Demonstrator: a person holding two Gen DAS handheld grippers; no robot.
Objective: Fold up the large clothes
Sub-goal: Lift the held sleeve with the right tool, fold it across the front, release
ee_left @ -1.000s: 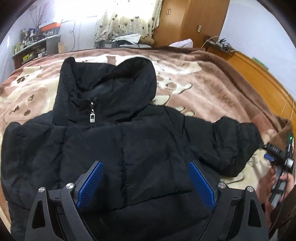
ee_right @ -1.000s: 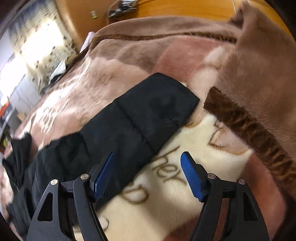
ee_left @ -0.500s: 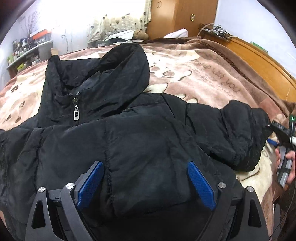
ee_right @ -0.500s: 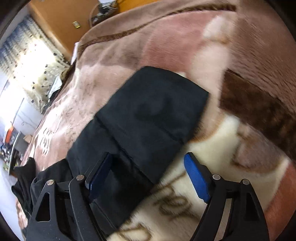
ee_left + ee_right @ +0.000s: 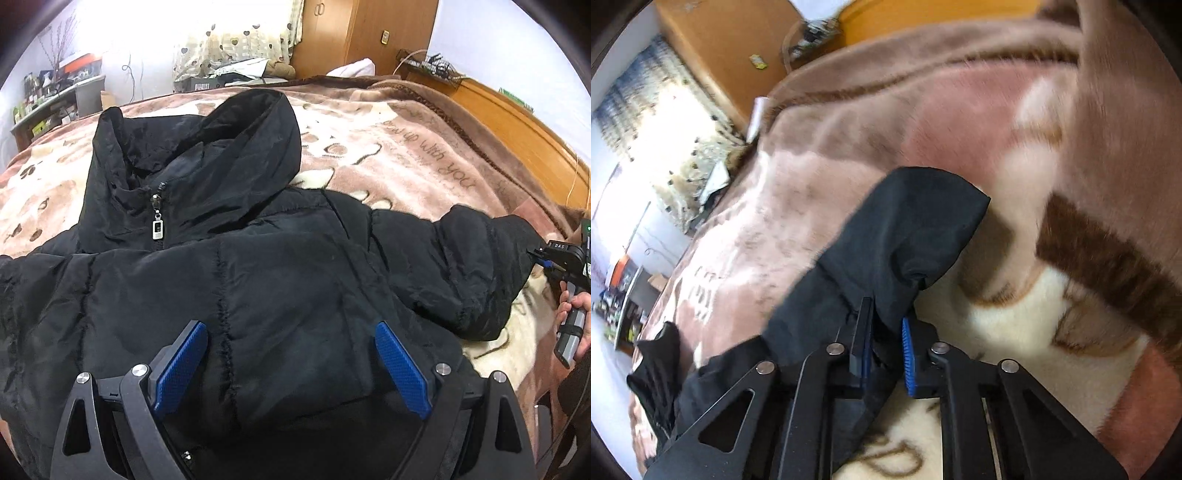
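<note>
A black hooded puffer jacket (image 5: 258, 280) lies front-up on the bed, zipped, with its hood (image 5: 236, 147) toward the far side. My left gripper (image 5: 291, 365) is open above the jacket's lower front, holding nothing. The jacket's sleeve (image 5: 469, 273) stretches to the right. My right gripper (image 5: 886, 350) is shut on the sleeve's cuff end (image 5: 908, 236), and it also shows in the left wrist view (image 5: 543, 262) at the sleeve tip. The jacket's left side runs out of view.
A pink, brown and cream plush blanket (image 5: 406, 158) covers the bed. A wooden bed frame (image 5: 517, 125) runs along the right. A wardrobe (image 5: 354, 37), curtains and a cluttered shelf (image 5: 55, 96) stand beyond the bed. A folded blanket edge (image 5: 1108, 258) lies right of the sleeve.
My right gripper has closed on the sleeve's cuff, which was lying flat between open jaws before. The left gripper has stayed open over the jacket's front, shifting slightly.
</note>
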